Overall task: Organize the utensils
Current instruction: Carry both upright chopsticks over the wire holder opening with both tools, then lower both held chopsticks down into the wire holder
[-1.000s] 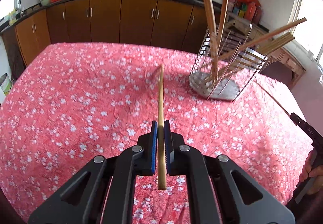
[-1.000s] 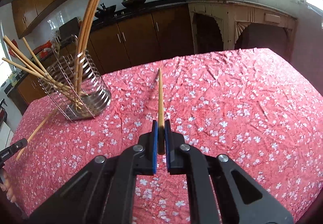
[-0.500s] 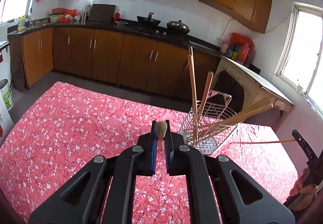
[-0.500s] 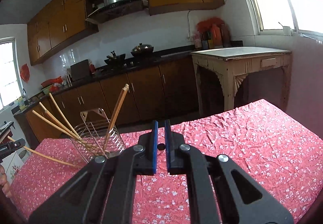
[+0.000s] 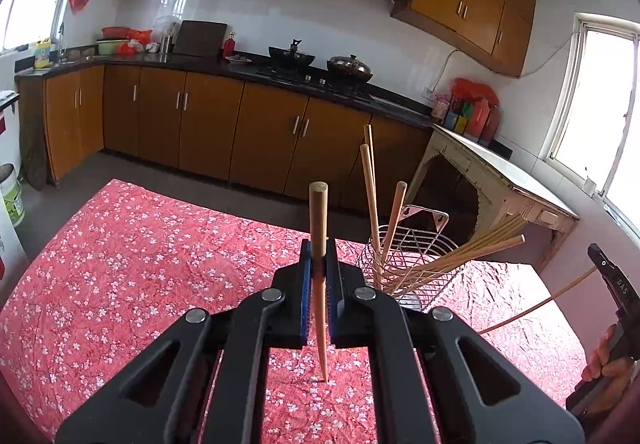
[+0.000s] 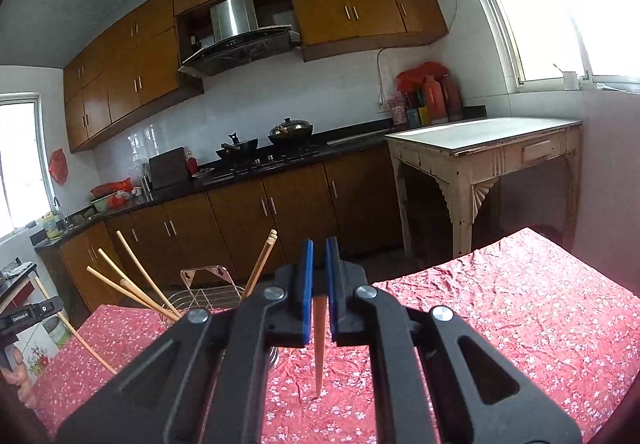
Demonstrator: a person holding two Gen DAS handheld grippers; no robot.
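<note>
The left gripper (image 5: 317, 264), a black two-finger tool with blue pads, was clamped on a tapered wooden chopstick (image 5: 319, 228) that stood nearly upright between the pads, thick end up and thin tip pointing down at the red tablecloth with small white flowers (image 5: 132, 264). The right gripper (image 6: 318, 268), of the same make, pinched a second wooden chopstick (image 6: 319, 340); only its pointed lower part showed beneath the blue pads, hanging above the cloth. Just beyond the left gripper and to its right stood a round wire utensil holder (image 5: 416, 264) on the table, with several wooden chopsticks (image 5: 370, 196) leaning out of it at different angles. Behind the table ran brown kitchen cabinets (image 5: 208, 128) under a dark counter.
</note>
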